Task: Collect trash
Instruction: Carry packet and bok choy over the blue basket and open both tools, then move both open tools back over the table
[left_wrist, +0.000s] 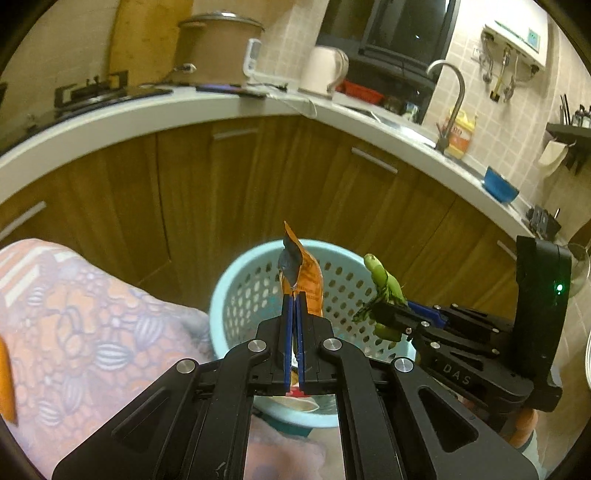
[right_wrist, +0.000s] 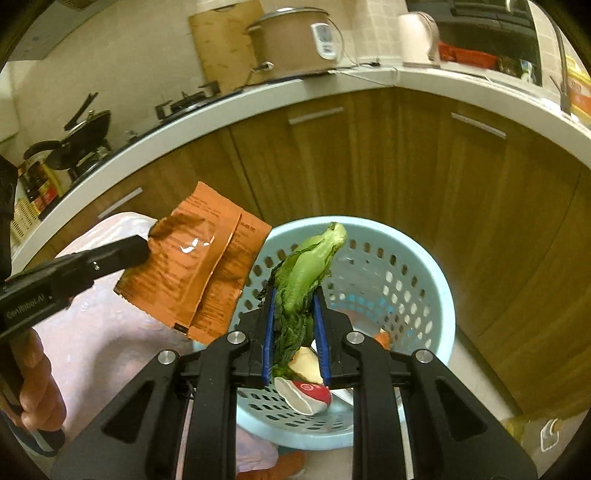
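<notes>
Left tongs (left_wrist: 294, 295) at lower centre of the left wrist view, blue pads pressed nearly together on the orange wrapper (left_wrist: 309, 284). Wrapper seen edge-on there, standing up from the tips over the basket (left_wrist: 236, 273). In the right wrist view, same wrapper (right_wrist: 199, 262) broadside at centre left, creased and glossy, pinched at its left corner by the left tongs (right_wrist: 142, 245) coming in from the left edge, hanging just beside the basket rim (right_wrist: 436, 273).

Right tongs (right_wrist: 293, 295) at lower centre of the right wrist view, partly closed around a leaf (right_wrist: 306, 266), pads touching it on both sides. Leaf upright, pale stalk end uppermost, dark crumpled end below between the pads. From the left wrist view, right tongs (left_wrist: 376, 306) at centre right, with the leaf (left_wrist: 384, 284) sticking up above the basket's right rim.

Basket pale blue, perforated, on the floor in front of brown cabinets (right_wrist: 406, 155). Inside, low in the right wrist view: a white-and-red scrap (right_wrist: 306, 397), a tan peel (right_wrist: 306, 363), an orange bit (right_wrist: 382, 338) near the right pad.

Patterned cloth (left_wrist: 85, 321) filling the lower left of the left wrist view. Table (left_wrist: 147, 110) curving across the top, with cooker (left_wrist: 218, 48), kettle (left_wrist: 325, 70), faucet (left_wrist: 452, 99) and blue bowl (left_wrist: 500, 184).
</notes>
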